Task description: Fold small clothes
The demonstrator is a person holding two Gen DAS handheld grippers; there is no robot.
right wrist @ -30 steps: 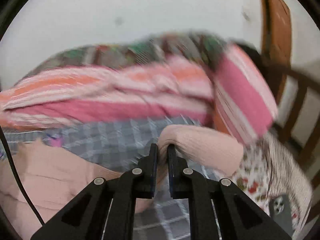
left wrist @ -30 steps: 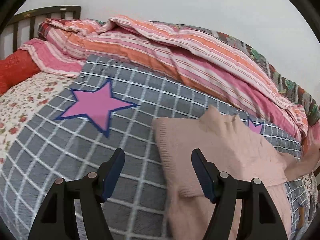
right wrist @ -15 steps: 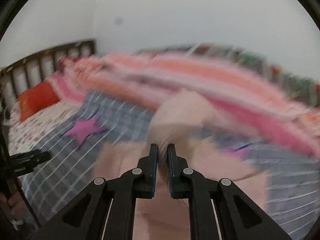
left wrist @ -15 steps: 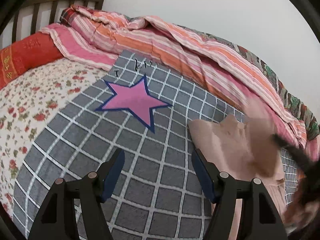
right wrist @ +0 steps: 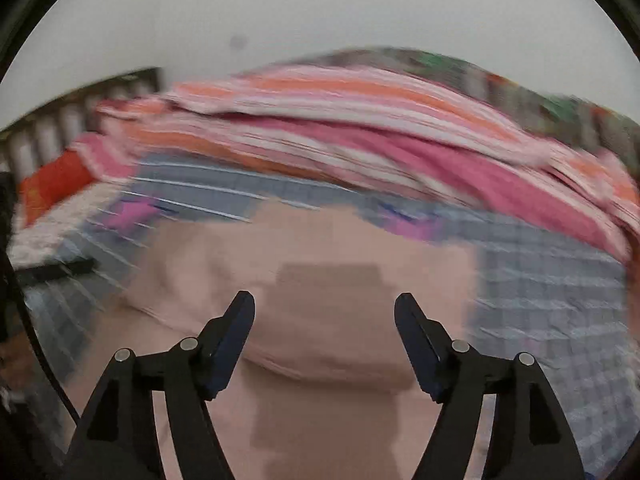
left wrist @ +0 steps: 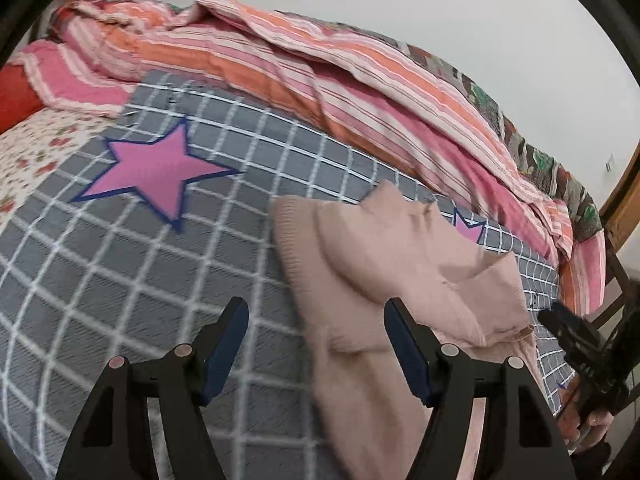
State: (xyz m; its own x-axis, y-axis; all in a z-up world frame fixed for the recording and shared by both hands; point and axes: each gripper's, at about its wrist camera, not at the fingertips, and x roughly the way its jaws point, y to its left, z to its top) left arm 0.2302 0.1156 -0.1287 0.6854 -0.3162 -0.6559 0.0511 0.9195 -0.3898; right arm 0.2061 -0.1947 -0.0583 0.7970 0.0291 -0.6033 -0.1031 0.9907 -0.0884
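A pale pink knitted sweater (left wrist: 400,272) lies on the grey checked blanket (left wrist: 120,280) with pink stars; one sleeve is folded across its body. My left gripper (left wrist: 316,320) hovers open over the sweater's left hem edge and pinches nothing. In the left wrist view my right gripper (left wrist: 580,344) shows as a dark shape at the sweater's right side. The blurred right wrist view has the sweater (right wrist: 320,264) straight ahead. There the right gripper (right wrist: 324,312) has its jaws opening, wide apart above the cloth, with nothing pressed between the pads.
A heap of pink and orange striped quilt (left wrist: 320,80) runs along the back of the bed. A red pillow (left wrist: 16,96) and floral sheet (left wrist: 32,148) lie at the left. A wooden frame (left wrist: 624,200) stands at the right, and a person's hand (left wrist: 588,428) holds the right gripper.
The right gripper, shut on the sleeve, swung it left over the sweater's body, then opened and let it go. The left wrist view shifted right and came back.
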